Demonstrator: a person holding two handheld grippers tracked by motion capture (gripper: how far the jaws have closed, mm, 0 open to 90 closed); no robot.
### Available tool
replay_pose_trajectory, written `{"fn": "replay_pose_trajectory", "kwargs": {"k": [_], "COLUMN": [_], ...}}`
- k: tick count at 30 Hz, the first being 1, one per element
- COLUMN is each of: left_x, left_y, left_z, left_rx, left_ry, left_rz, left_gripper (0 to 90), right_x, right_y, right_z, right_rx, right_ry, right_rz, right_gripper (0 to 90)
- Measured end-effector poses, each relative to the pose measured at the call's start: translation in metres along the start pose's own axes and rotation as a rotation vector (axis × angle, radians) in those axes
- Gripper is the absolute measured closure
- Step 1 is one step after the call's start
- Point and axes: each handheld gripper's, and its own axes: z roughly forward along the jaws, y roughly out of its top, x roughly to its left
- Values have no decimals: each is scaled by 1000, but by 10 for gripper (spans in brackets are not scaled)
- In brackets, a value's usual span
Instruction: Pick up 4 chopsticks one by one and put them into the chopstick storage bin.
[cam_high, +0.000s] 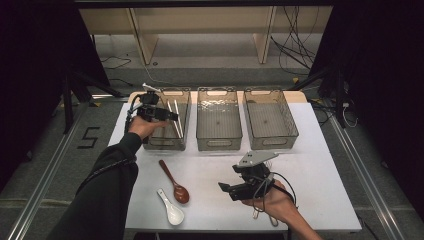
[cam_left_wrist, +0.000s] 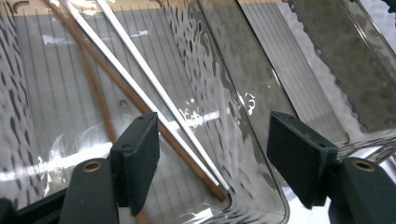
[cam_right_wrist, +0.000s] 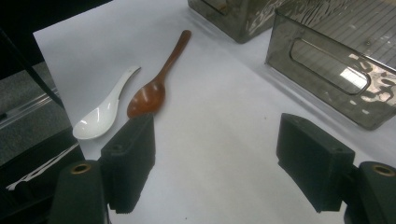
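Note:
My left gripper (cam_high: 168, 114) hovers over the left clear bin (cam_high: 165, 143) at the back of the white table, held in a hand with a dark sleeve. Its jaws stand open (cam_left_wrist: 212, 140) with nothing between the pads. Below them, inside the bin, lie white chopsticks (cam_left_wrist: 140, 61) and brown chopsticks (cam_left_wrist: 95, 93), leaning against the bin's corner. My right gripper (cam_high: 226, 189) is held low over the table at the front right, open and empty (cam_right_wrist: 217, 140). Ahead of it lie a brown wooden spoon (cam_right_wrist: 154, 88) and a white ceramic spoon (cam_right_wrist: 100, 116), side by side.
Two more clear bins, the middle one (cam_high: 218, 142) and the right one (cam_high: 272, 141), stand in a row beside the left bin. Both spoons (cam_high: 176, 186) (cam_high: 171, 210) lie near the table's front edge, left of the right gripper. Dark floor surrounds the table.

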Motion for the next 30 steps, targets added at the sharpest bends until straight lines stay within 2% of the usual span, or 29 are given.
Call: {"fn": "replay_pose_trajectory", "kwargs": {"k": [6, 8, 11, 17, 20, 26, 29, 30], "left_x": [-3, -5, -10, -20, -26, -34, -38, -39], "left_y": [-2, -3, -7, -20, -28, -48, -56, -59], "left_z": [-9, -15, -24, -42, -50, -62, -63, -64], "left_rx": [-22, -46, -63, -77, -89, -111, -102, -98], "left_ry": [-25, -49, -86, -145, -154, -185, -174, -179], "left_rz": [10, 5, 18, 70, 111, 160, 185, 206], "left_gripper": [303, 294, 267, 231, 218, 210, 205, 205], "right_x": [0, 0, -1, -2, -2, -2, -5, -5], "right_y": [0, 0, 0, 0, 0, 0, -1, -1], "right_z": [0, 0, 0, 0, 0, 0, -1, -2], "right_rx": [0, -1, 1, 1, 3, 1, -5, -8], "right_ry": [-2, -2, -5, -7, -9, -13, -22, -25], "right_rz": [1, 2, 4, 9, 5, 11, 18, 17], "right_gripper": [293, 293, 292, 293, 292, 293, 292, 292]}}
